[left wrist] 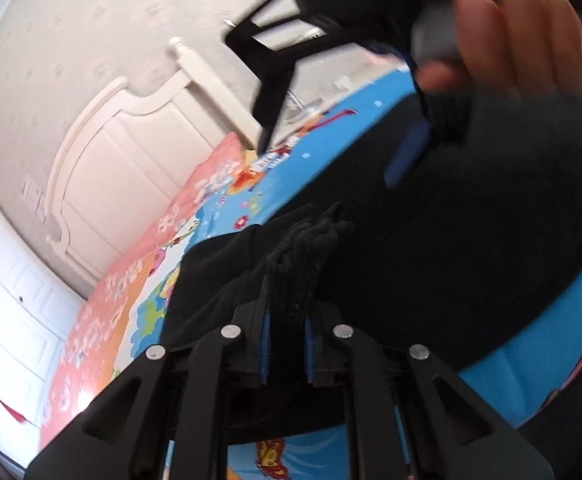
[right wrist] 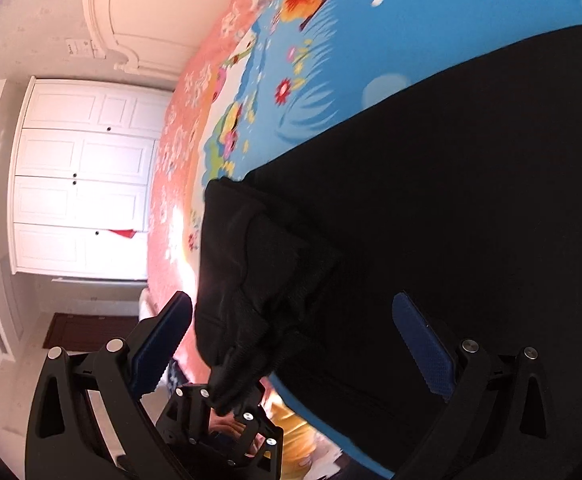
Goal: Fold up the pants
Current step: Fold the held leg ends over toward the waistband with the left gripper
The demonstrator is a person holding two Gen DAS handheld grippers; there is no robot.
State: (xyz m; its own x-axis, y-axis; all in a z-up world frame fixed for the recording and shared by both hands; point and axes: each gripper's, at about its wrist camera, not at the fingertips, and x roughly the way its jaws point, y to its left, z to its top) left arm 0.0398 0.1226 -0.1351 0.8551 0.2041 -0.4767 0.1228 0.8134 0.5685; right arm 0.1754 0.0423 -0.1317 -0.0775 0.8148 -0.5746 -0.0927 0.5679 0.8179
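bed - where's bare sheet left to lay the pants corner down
Bare blue sheet lies beyond the pants' far edge, bordered by the pink floral strip toward the headboard. Crowded near the left gripper, which pinches bunched fabric.

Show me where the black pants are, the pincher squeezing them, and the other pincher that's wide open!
black pants [right wrist: 451,208]: right wrist view, flat middle of cloth.
left gripper [left wrist: 287,344]: left wrist view, between fingertips clamping cloth.
right gripper [right wrist: 291,344]: right wrist view, between spread fingertips.
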